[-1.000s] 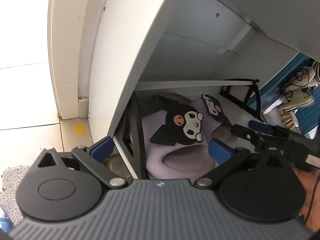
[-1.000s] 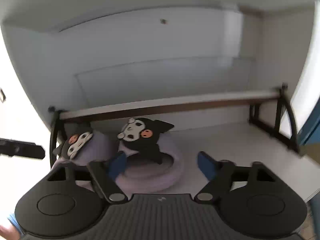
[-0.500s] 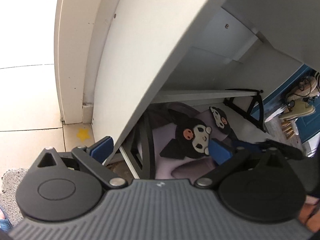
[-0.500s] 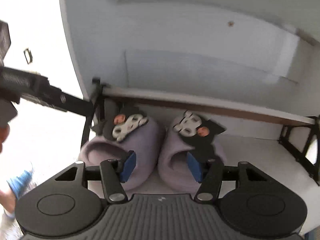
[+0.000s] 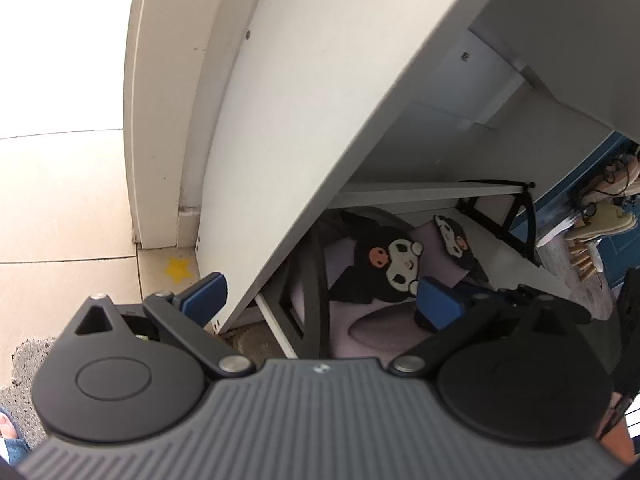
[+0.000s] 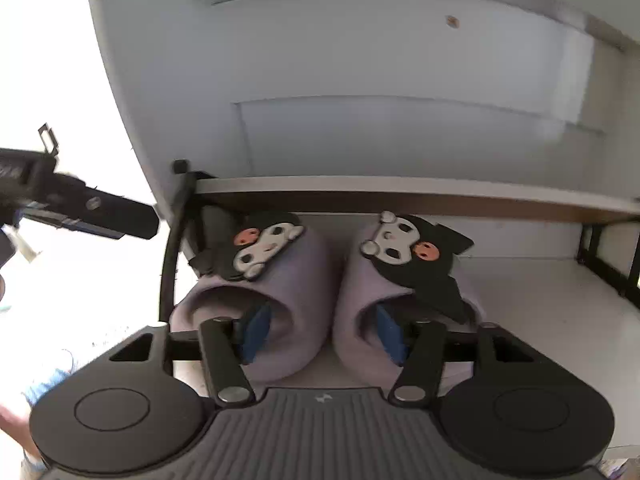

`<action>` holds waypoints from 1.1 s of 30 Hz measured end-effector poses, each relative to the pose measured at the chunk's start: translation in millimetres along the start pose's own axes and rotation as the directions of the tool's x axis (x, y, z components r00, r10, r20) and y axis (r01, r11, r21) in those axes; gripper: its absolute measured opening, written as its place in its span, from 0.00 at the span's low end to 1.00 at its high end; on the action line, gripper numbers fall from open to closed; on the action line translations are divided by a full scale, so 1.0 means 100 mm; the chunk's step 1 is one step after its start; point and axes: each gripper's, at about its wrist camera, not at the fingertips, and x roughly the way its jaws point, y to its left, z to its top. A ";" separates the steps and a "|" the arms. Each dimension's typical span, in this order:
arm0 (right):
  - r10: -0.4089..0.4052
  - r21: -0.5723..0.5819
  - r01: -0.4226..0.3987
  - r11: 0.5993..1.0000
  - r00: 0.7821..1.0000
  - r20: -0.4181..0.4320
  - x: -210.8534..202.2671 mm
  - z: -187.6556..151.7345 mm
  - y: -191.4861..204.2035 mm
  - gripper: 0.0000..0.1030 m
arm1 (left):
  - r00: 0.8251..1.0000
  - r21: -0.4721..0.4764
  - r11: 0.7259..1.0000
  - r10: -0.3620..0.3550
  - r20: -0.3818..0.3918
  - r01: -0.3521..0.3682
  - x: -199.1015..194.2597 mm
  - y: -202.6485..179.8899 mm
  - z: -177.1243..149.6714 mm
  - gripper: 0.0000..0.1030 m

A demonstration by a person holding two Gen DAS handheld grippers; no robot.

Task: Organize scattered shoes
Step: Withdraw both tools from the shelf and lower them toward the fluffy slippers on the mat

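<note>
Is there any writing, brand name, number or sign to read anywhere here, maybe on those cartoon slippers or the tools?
No readable words or numbers anywhere.
Small pale logo mark on the right gripper grey ribbed body: a symbol only, too small to read.
Same mark on the left gripper body: too small to read.
Lilac foam slippers: cartoon faces only, no lettering.
Yellow star sticker on the floor: a shape, no text.

White shelf (image 6: 540,300) w/ two purple slippers (image 6: 280,280), apparently touching.
</note>
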 end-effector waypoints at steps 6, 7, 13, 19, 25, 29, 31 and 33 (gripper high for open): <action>-0.148 0.117 0.139 0.983 0.987 0.068 -0.29 0.06 -0.31 0.72 | 0.999 0.009 0.999 0.039 0.008 -0.039 -0.02 0.00 -0.03 1.00; -0.186 0.183 0.174 0.968 0.981 0.051 -0.27 0.04 -0.45 0.72 | 0.998 0.015 0.998 0.056 0.010 -0.056 -0.02 -0.01 -0.03 1.00; -0.136 0.264 0.132 0.955 0.991 -0.004 0.05 -0.13 -0.54 0.75 | 0.995 0.001 0.995 0.100 0.013 -0.100 0.00 0.04 -0.01 1.00; -0.149 0.250 0.144 0.958 0.989 -0.001 0.00 -0.14 -0.43 0.75 | 0.992 -0.016 0.992 0.125 0.025 -0.125 -0.07 0.11 0.06 1.00; -0.186 0.298 0.148 0.943 0.977 0.105 -0.28 -0.23 -0.29 0.84 | 0.989 -0.061 0.988 0.145 0.015 -0.144 -0.21 0.27 0.05 1.00; -0.200 0.361 0.120 0.925 0.961 0.192 -0.57 -0.43 -0.10 0.88 | 0.989 -0.224 0.964 0.129 -0.075 -0.143 -0.18 0.64 -0.09 1.00; -0.207 0.404 0.094 0.910 0.947 0.244 -0.71 -0.55 -0.03 0.91 | 0.985 -0.271 0.949 0.137 -0.106 -0.161 -0.14 0.76 -0.17 1.00; -0.238 0.434 0.090 0.896 0.924 0.300 -0.85 -0.71 0.07 0.94 | 0.978 -0.317 0.929 0.156 -0.138 -0.193 -0.08 0.90 -0.26 1.00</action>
